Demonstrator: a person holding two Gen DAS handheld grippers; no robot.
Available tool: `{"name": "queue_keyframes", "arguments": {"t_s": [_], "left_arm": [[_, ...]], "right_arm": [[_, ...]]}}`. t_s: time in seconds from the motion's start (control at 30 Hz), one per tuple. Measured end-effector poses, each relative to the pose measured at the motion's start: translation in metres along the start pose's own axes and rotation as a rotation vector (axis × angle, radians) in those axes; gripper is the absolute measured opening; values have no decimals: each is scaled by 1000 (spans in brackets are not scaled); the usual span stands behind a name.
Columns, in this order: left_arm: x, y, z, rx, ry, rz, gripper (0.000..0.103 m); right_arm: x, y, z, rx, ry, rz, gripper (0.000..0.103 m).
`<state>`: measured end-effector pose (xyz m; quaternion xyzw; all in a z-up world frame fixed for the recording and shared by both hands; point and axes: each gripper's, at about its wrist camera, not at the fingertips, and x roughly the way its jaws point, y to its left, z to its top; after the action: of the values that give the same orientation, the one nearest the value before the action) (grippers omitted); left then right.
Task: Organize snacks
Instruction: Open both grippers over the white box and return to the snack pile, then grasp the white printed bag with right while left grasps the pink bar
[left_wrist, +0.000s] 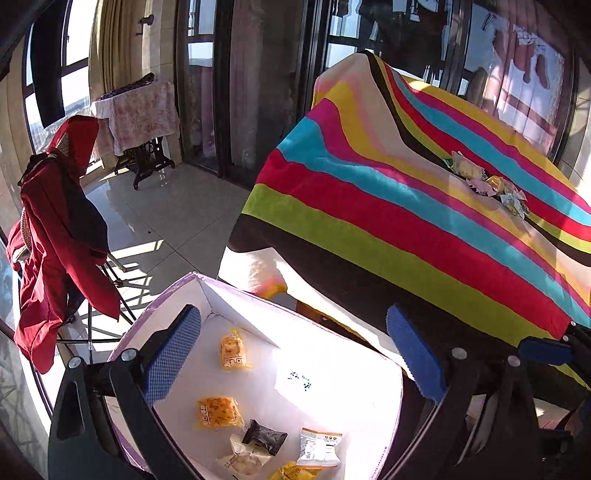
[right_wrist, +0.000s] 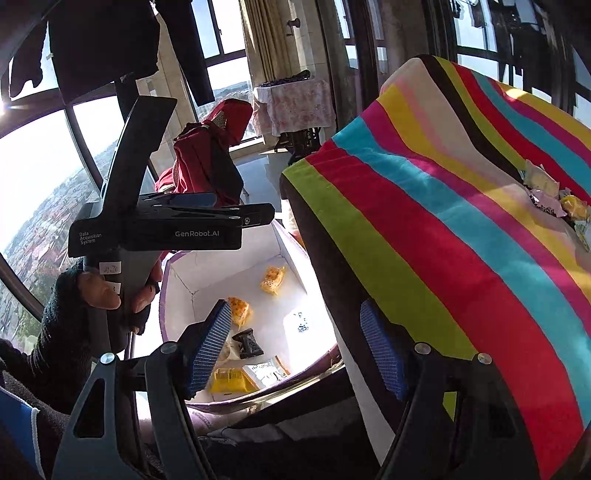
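Several snacks (left_wrist: 218, 411) already lie in the white box (left_wrist: 236, 314) below the table edge, while a small pile (left_wrist: 487, 181) waits on the striped cloth (left_wrist: 369, 206). Your left gripper (left_wrist: 295, 354) and right gripper (right_wrist: 299, 343) both hang spread and empty. Reach carelessly and you could snag the cloth, dragging wrappers off the table.

My left claw (left_wrist: 295, 354) is spread wide, its two blue-padded fingers (left_wrist: 173, 354) far apart with nothing between them. My right claw (right_wrist: 301, 349) is just as wide, blue pads (right_wrist: 210, 345) parted and empty. From the right wrist view I see my left hand (right_wrist: 110, 291) in a dark fingerless glove, bare fingertips wrapped around the handle of the left claw, which it holds level, pointing to the right.
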<state>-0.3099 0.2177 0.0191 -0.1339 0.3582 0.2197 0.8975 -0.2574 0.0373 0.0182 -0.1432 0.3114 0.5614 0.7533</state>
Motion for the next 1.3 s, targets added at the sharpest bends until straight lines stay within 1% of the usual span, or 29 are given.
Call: {"name": "queue_keyframes", "arguments": {"t_s": [0.1,0.13,0.2,0.23,0.27,0.33,0.37,0.4,0.47,0.53,0.6,0.7,0.77,0.83,0.87,0.93,1.03,1.17,1.3], "left_arm": [[7,-47,15,95,-2,-106,101],[10,-64,21,126,0,-143,101],[18,-95,33,175,-9,-191,101],[26,-110,41,197,-6,-223,101],[35,-125,50,210,15,-244,101],[47,-148,67,208,48,-272,101],[51,-159,76,207,43,-295,101],[54,-170,85,213,32,-304,101],[69,-190,104,226,20,-291,101],[91,-205,120,220,37,-279,101],[116,-213,134,192,68,-281,101],[147,-213,145,119,106,-297,101],[162,-209,147,69,131,-314,101],[175,-205,142,35,152,-319,101],[174,-203,141,28,136,-327,101],[172,-202,140,24,127,-343,101],[174,-204,139,30,133,-324,101],[174,-206,139,42,133,-312,101],[174,-206,139,41,133,-313,101]], "right_arm": [[-26,-32,-1,68,-71,-83,72],[-34,-43,-1,97,-98,-111,75],[-49,-63,-4,154,-138,-183,81],[-55,-75,-7,189,-147,-218,81],[-58,-88,-8,227,-147,-248,81],[-60,-121,-11,308,-137,-313,81],[-65,-133,-15,343,-135,-335,81],[-70,-146,-19,384,-131,-352,82],[-77,-170,-26,477,-121,-381,83],[-83,-193,-33,566,-117,-399,83],[-85,-208,-39,613,-118,-404,83],[-84,-221,-45,635,-106,-435,85],[-81,-227,-45,637,-93,-444,85],[-76,-233,-40,609,-77,-449,86],[-74,-235,-36,573,-69,-463,87],[-68,-246,-24,489,-48,-483,87],[-54,-269,-8,403,-15,-486,87],[-31,-301,18,267,35,-438,86],[-15,-325,45,145,57,-332,86]]}}
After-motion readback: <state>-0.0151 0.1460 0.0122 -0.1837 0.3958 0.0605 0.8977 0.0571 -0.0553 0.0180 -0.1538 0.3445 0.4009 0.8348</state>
